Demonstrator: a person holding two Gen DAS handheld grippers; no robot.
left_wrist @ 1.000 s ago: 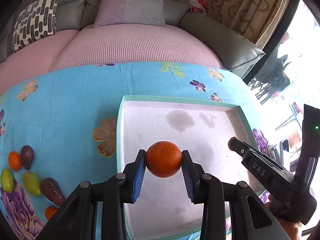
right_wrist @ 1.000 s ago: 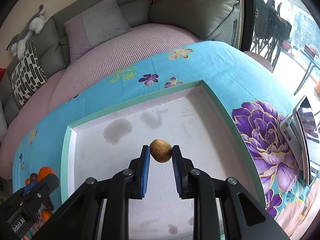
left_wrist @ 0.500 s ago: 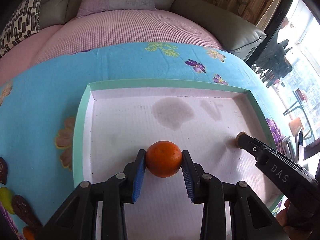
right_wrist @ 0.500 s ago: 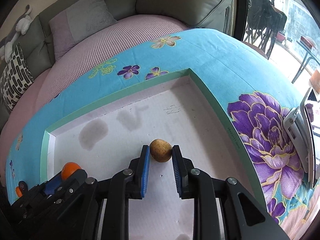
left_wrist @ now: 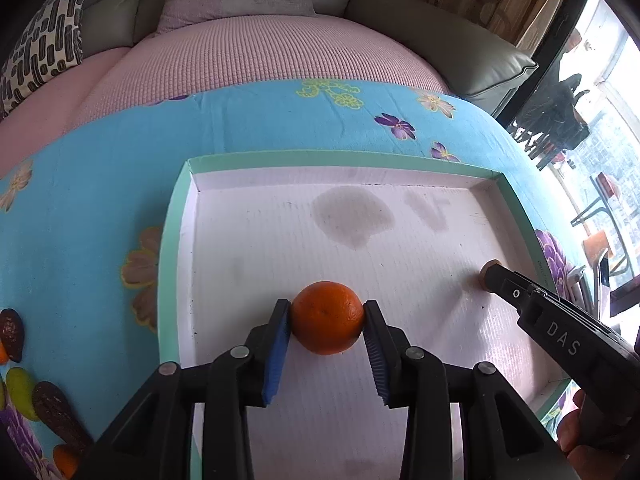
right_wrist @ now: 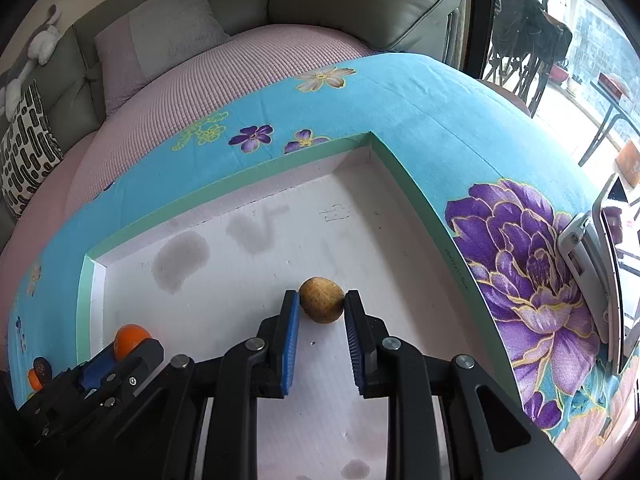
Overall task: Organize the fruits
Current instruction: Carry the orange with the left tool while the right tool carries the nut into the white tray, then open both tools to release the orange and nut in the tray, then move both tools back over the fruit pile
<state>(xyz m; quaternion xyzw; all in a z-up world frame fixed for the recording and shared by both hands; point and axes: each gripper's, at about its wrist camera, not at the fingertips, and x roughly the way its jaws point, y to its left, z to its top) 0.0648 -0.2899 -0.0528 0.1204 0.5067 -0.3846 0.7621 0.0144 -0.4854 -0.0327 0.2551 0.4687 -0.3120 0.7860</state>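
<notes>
My left gripper [left_wrist: 326, 330] is shut on an orange [left_wrist: 327, 317] and holds it low over the white tray [left_wrist: 240, 240], left of its middle. My right gripper [right_wrist: 321, 312] is shut on a small brown fruit [right_wrist: 321, 299], low over the tray's [right_wrist: 280, 248] right part. The right gripper also shows in the left wrist view [left_wrist: 490, 278], with only a sliver of its fruit visible. The left gripper with the orange [right_wrist: 130, 338] shows at the lower left of the right wrist view.
The tray has a green rim [left_wrist: 170, 248] and lies on a blue flowered cloth [left_wrist: 88, 184]. Several loose fruits [left_wrist: 24, 384] lie on the cloth left of the tray. A pink-covered sofa [left_wrist: 248, 48] is behind. A grey device [right_wrist: 584, 256] lies right of the tray.
Both grippers have moved forward and down over the tray with their fruits still held. The left gripper came in from the tray's left edge toward its middle.
</notes>
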